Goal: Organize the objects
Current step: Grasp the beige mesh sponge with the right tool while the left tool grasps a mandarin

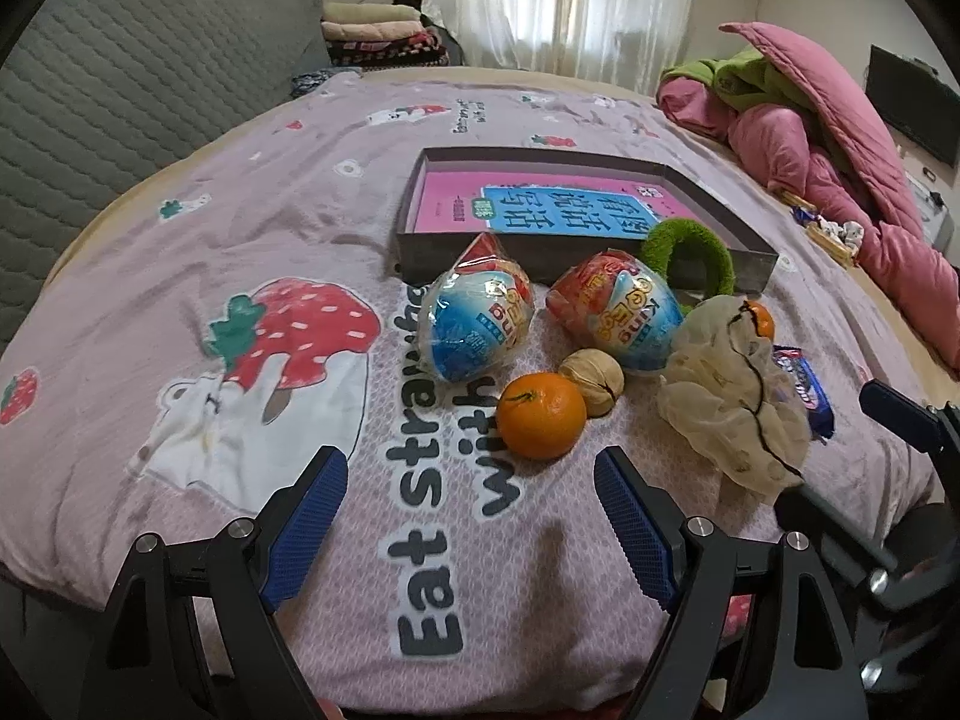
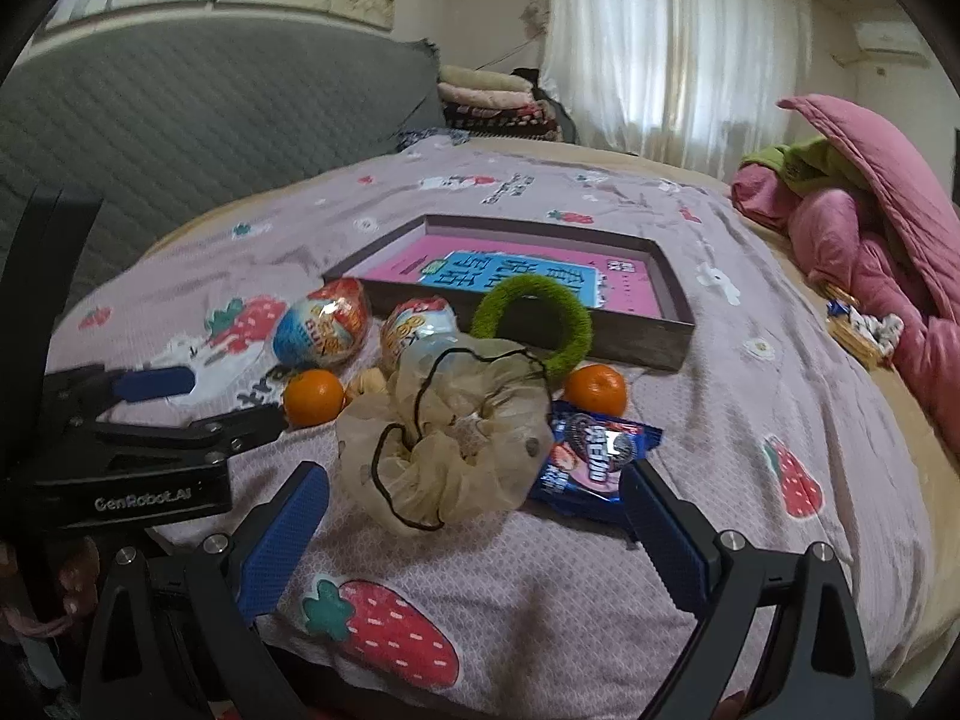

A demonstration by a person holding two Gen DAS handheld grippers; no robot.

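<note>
The objects lie in a cluster on a bedspread [image 1: 180, 228], ahead of both grippers. An orange [image 1: 542, 415] sits just ahead of the left gripper [image 1: 471, 471], slightly toward its right finger, touching a walnut [image 1: 593, 380] behind it. Two wrapped toy eggs [image 1: 474, 324] [image 1: 618, 315] lie side by side beyond these. A cream scrunchie [image 2: 447, 441] lies directly ahead of the right gripper [image 2: 474, 492], between its fingers' lines and apart from both. A blue snack packet [image 2: 591, 462] lies beside the scrunchie, its near edge just beside the right finger [image 2: 666, 531]. A second orange [image 2: 594, 387] sits beyond the packet, beside a green fuzzy ring [image 2: 540, 324] that leans against the near wall of a shallow tray [image 2: 636, 339]. The tray holds a pink book [image 1: 570, 210]. Left gripper: jaws spread wide, holding nothing, above the bedspread. Right gripper: jaws spread wide, holding nothing. In the right wrist view the left gripper [image 2: 198, 402] appears to the left, near the first orange [image 2: 313, 396]. A pink quilt [image 1: 840, 168] is heaped far to the right.
</note>
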